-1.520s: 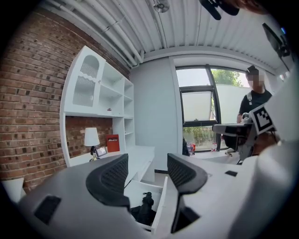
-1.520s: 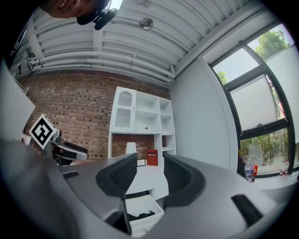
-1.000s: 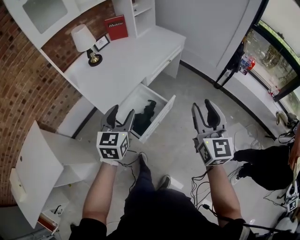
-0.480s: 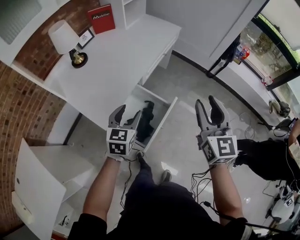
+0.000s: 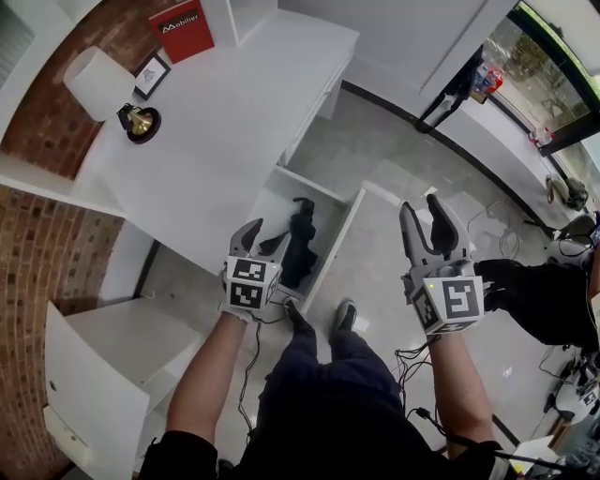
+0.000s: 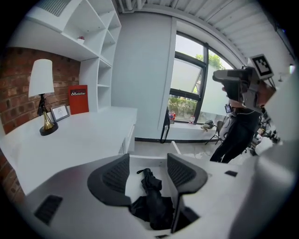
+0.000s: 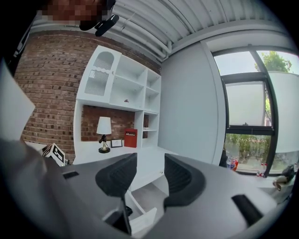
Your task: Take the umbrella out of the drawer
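A folded black umbrella point(image 5: 300, 239) lies in the open white drawer point(image 5: 345, 246) under the desk. My left gripper point(image 5: 261, 240) hangs above the drawer's left side, just left of the umbrella, jaws open and empty. In the left gripper view the umbrella point(image 6: 150, 198) shows below and beyond the open left gripper point(image 6: 147, 172), with the drawer's back wall point(image 6: 148, 161) behind it. My right gripper point(image 5: 422, 212) is open and empty over the floor to the right of the drawer. In the right gripper view the right gripper point(image 7: 145, 175) points level toward the desk, with the drawer front point(image 7: 142, 220) low in view.
The white desk top point(image 5: 234, 122) carries a lamp point(image 5: 105, 89), a small picture frame point(image 5: 150, 75) and a red book point(image 5: 178, 28). An open white cabinet door point(image 5: 84, 394) stands at lower left. Cables point(image 5: 412, 361) lie on the floor; a person point(image 5: 534, 300) is at the right.
My left gripper has dropped toward the drawer and now sits beside the umbrella. The right gripper has moved forward and slightly down. Both stay open.
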